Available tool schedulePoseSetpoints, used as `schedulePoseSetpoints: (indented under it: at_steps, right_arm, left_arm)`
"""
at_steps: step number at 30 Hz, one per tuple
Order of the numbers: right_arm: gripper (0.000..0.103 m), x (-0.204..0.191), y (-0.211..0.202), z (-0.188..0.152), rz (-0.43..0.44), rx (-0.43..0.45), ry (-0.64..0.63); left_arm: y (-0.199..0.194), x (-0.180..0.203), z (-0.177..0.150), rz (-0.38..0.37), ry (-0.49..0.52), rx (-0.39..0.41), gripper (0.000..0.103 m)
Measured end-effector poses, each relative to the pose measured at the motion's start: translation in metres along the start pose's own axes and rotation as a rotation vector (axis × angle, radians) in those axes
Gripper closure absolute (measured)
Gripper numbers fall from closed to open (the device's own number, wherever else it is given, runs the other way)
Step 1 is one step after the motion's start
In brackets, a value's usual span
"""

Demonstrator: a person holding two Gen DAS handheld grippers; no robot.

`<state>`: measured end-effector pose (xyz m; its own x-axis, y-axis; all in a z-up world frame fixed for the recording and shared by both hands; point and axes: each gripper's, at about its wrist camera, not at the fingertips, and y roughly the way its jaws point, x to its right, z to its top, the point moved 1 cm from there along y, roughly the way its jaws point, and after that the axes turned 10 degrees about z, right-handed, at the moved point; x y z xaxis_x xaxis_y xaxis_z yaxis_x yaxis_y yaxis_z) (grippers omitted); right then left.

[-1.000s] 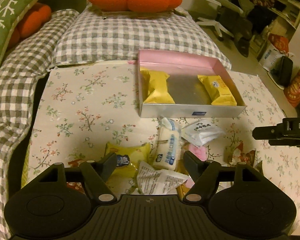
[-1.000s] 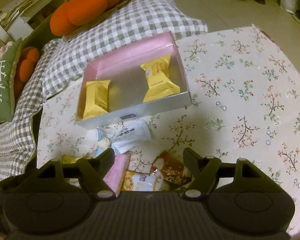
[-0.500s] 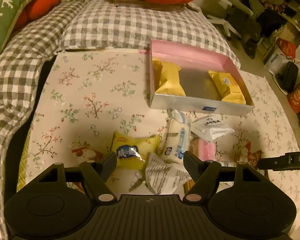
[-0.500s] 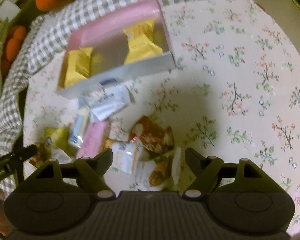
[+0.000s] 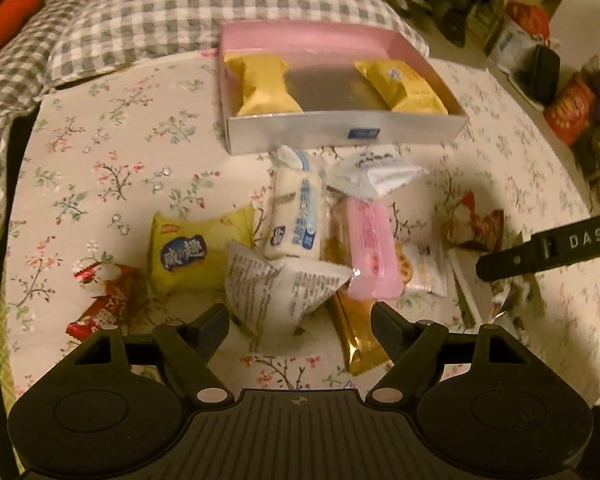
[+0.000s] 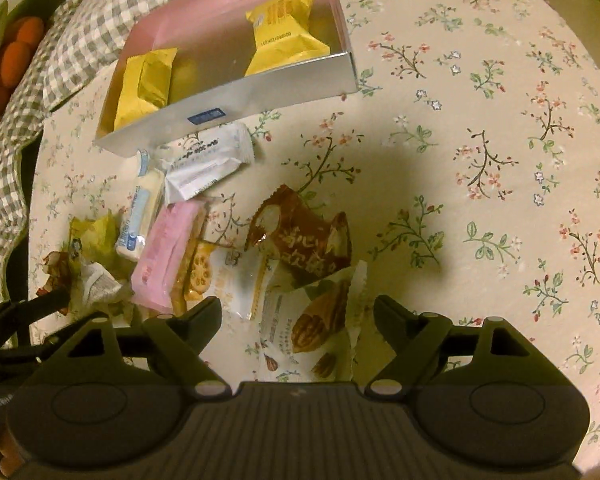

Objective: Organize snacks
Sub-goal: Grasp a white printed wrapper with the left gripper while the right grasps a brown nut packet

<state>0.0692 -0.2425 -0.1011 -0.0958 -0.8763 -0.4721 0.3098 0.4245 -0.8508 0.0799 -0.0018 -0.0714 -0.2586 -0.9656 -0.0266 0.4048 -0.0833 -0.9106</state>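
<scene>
Left gripper [image 5: 300, 322] hovers over the white triangular packet [image 5: 278, 286], fingers spread wide, empty. Right gripper [image 6: 298, 314] wide open above the walnut packet [image 6: 320, 316]; silver box [image 6: 236, 108] sits beyond.

Box [image 5: 340, 136]: glossy silver card outside, pink inside. Snack wrappers [image 6: 304, 240]: shiny crinkled plastic film. Tablecloth [image 6: 480, 160]: matt floral fabric, possibly coated. Gingham cushion [image 5: 172, 12]: soft woven cloth. Grippers' bodies: matt black plastic.
</scene>
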Motion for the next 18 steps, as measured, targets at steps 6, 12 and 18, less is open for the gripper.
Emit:
schedulePoseSetpoints:
  at_steps: [6, 12, 18]
  right_arm:
    - [0.022, 0.0, 0.008, -0.002, -0.016, -0.017, -0.004]
    - [0.022, -0.001, 0.013, -0.003, -0.03, -0.026, -0.017]
    - [0.024, -0.003, 0.023, -0.004, -0.048, -0.038, -0.027]
  left_arm:
    - [0.011, 0.002, -0.003, 0.026, 0.025, -0.03, 0.024]
    - [0.017, 0.001, -0.003, 0.035, 0.032, -0.032, 0.022]
    - [0.026, -0.003, -0.003, 0.05, 0.012, -0.051, 0.021]
